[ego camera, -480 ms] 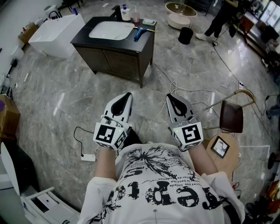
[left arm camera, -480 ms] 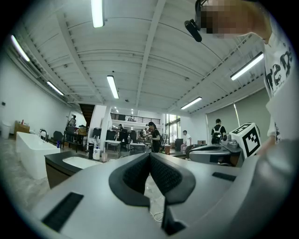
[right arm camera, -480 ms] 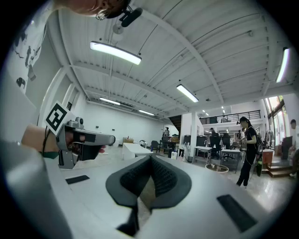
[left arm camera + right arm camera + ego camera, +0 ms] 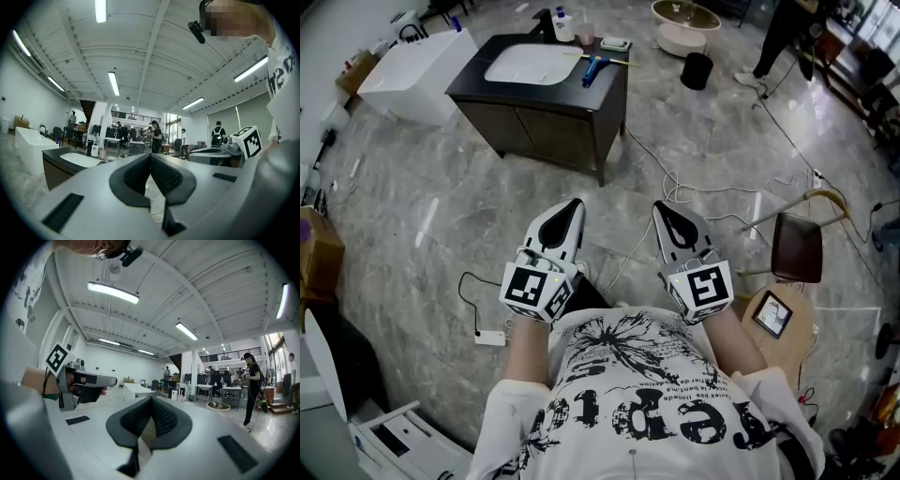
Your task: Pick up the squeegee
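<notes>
**Squeegee out of reach; both grippers clenched and empty**

The squeegee [image 4: 593, 67], blue-handled, is found lying on the dark bench [image 4: 478, 82], just right of the basin [image 4: 523, 64] and well apart from both grippers. The left gripper [image 4: 572, 204] and right gripper [image 4: 664, 208] are held level near the chest, each clamped on nothing. The bench should be approached first, with one gripper opened before arrival. The handle is best taken across its width. The floor cables [image 4: 722, 194] should be avoided.
</notes>
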The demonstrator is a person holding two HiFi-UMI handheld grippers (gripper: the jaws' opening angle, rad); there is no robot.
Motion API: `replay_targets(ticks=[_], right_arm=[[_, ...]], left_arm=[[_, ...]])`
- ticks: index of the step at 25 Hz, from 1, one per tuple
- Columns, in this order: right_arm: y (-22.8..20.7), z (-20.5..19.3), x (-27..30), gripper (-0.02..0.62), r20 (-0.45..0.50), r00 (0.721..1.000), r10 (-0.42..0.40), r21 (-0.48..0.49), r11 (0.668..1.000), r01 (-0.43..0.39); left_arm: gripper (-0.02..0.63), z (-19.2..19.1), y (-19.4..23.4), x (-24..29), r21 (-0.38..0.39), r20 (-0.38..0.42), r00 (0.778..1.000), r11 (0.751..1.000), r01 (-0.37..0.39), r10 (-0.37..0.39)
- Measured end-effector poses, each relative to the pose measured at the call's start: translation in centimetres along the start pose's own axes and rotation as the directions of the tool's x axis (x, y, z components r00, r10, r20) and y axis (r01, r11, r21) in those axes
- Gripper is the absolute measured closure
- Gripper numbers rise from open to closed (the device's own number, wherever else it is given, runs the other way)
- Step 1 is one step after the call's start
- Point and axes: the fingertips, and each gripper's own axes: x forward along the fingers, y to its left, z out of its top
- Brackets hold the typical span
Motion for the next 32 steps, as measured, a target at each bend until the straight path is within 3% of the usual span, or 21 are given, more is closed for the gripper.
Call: replay_targets(ticks=[4,6,11,17,32], right_arm=[[-0.6,-1.3,1.2,0.580,-0.039,0.999,0.019,0.020,1.000,-0.019],[-1.0,-1.8,2.2,0.580,-0.058,0.998,0.010,0.027,1.000,-0.008],[-3.3,-1.6,5.5,0.580,-0.054,0.998,-0.032,0.026,0.999,0.033],[-6.2,-1.3,13.2,0.580,-0.074,0.994,-0.078,0.026,0.996,0.080],[-13.3,-0.1,43.7,0.580,-0.129,0.964,-0.231,0.008,0.972,0.234]], left_arm=[[0.585,-0.7,0.6,1.3,-0.068,-0.006,1.000,0.998,0.000,0.000],[0.266,-0.7,1.6,2.2,-0.091,-0.001,1.000,0.996,0.009,-0.009],[0.262,0.4,5.2,5.5,-0.019,-0.005,1.000,1.000,-0.009,0.009],[0.262,0.6,12.1,11.1,-0.018,-0.033,0.999,1.000,0.010,-0.011],[0.262,1.9,40.1,30.2,-0.067,-0.096,0.988,0.992,0.112,-0.118]])
